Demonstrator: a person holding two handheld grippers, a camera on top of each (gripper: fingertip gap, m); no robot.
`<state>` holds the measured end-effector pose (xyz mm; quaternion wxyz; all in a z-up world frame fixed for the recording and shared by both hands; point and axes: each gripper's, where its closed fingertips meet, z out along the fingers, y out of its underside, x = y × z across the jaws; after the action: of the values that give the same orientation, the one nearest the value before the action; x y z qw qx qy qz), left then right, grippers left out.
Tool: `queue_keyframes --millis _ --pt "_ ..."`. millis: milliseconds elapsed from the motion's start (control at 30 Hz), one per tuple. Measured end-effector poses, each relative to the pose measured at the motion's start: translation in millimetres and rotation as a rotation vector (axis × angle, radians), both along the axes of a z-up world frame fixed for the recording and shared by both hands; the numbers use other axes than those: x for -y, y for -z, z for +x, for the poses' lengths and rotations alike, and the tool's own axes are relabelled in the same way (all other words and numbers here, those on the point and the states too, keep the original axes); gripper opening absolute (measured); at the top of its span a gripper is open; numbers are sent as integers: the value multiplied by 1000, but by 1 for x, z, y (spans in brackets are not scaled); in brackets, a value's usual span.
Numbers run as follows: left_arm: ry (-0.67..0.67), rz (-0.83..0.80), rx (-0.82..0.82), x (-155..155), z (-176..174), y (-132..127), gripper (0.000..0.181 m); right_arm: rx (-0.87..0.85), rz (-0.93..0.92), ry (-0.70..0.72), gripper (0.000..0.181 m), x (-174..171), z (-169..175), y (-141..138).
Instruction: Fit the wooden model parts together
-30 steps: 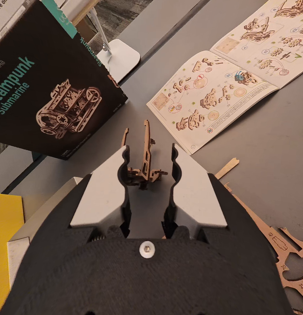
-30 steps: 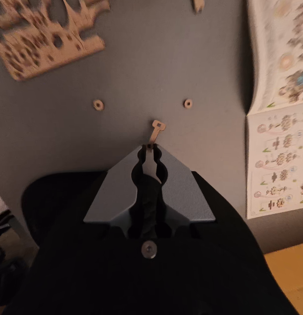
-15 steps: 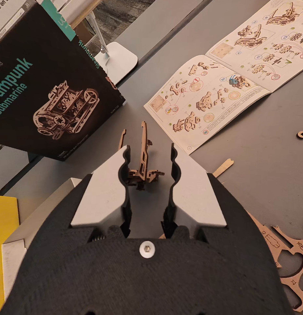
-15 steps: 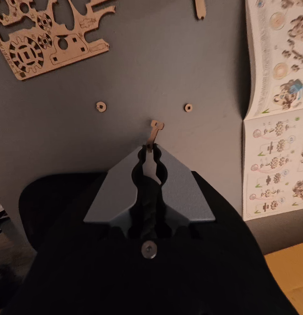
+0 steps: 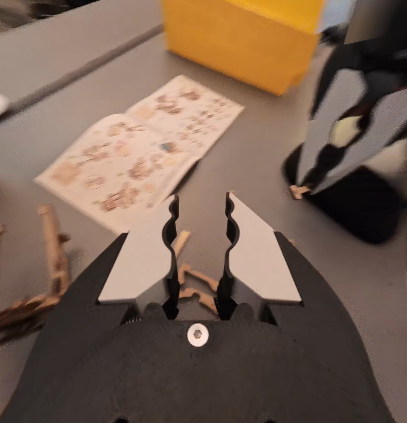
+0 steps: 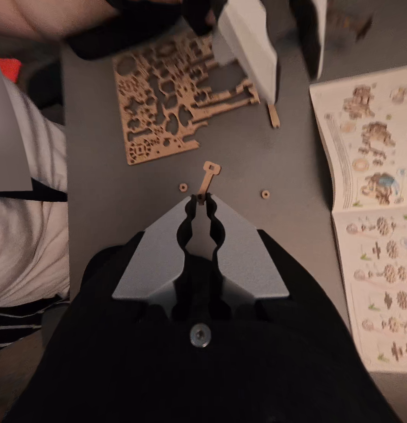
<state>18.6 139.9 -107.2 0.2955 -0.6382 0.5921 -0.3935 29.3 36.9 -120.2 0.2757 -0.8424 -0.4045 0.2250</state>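
Note:
My left gripper (image 5: 201, 199) is open and empty above the grey table, over the edge of a cut-out wooden sheet (image 5: 198, 290). The partly built wooden assembly (image 5: 53, 263) lies to its left, blurred. My right gripper (image 6: 200, 198) is shut on the end of a small key-shaped wooden part (image 6: 208, 178) and holds it just above the table. That gripper also shows in the left wrist view (image 5: 312, 185), at the right, with the part (image 5: 298, 191) at its tips. The left gripper's fingers (image 6: 250, 57) show at the top of the right wrist view.
The open instruction booklet (image 5: 138, 155) lies ahead, also at the right in the right wrist view (image 6: 369, 206). A yellow box (image 5: 239, 39) stands behind it. The wooden sheet (image 6: 170, 103), two small washers (image 6: 182, 187) (image 6: 265, 194) and a stick (image 6: 274, 116) lie on the table. A person's white clothing (image 6: 26, 229) is at the left.
My left gripper has swung quickly to the right, away from the assembly, which now lies at its left; it stays open. My right gripper still holds the small part, now closer to the wooden sheet.

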Motion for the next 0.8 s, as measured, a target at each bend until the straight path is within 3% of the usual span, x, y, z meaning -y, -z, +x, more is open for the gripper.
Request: queue_keyframes --millis 100,233,467,633,800 --pt "186 -273 123 42 4 -25 35 -134 88 -63 8 3 -11 -22" --pt "373 -563 202 75 0 -50 37 -302 109 -102 7 6 -23 -42" --pt "488 -469 313 90 -7 -68 39 -801 -148 -169 7 14 -29 -74" --pt "532 -541 378 96 -12 -82 40 -847 -199 -196 7 15 -34 -68" --pt "597 -404 374 105 -18 -77 40 -900 -254 -232 7 19 -39 -74"
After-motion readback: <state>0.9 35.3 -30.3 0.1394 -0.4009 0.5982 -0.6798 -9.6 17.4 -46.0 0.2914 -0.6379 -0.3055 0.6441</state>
